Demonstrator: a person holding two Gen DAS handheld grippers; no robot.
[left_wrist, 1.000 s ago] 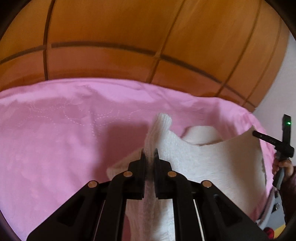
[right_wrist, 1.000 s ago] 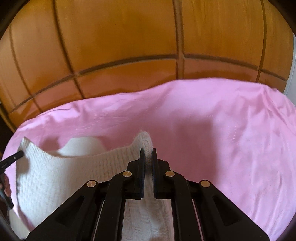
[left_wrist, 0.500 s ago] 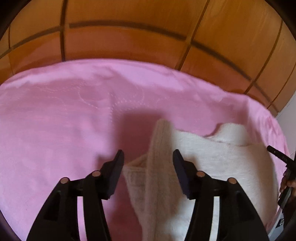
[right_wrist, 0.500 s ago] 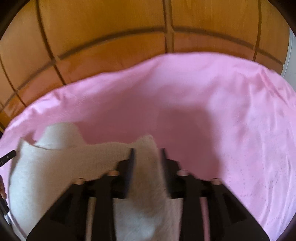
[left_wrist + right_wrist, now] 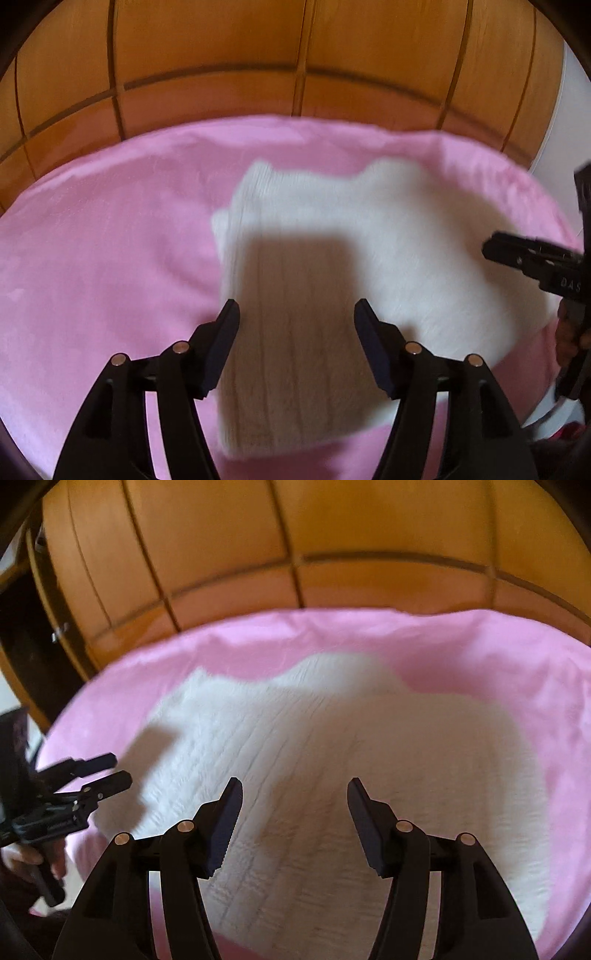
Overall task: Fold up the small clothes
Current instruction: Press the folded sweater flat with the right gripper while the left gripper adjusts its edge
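White knit garment point(image 5: 388, 236), hand-held grippers angled down, opening

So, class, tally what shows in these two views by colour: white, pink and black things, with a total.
White: 1, the knitted garment
Pink: 1, the bed cover
Black: 2, the left gripper and right gripper, jaws opening, nothing gripped
Total: 4

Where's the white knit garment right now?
The white knit garment lies on the pink bedspread before the wooden panelling, ahead of both opening grippers, gripped by neither: the left gripper over its left part, the right gripper further right.
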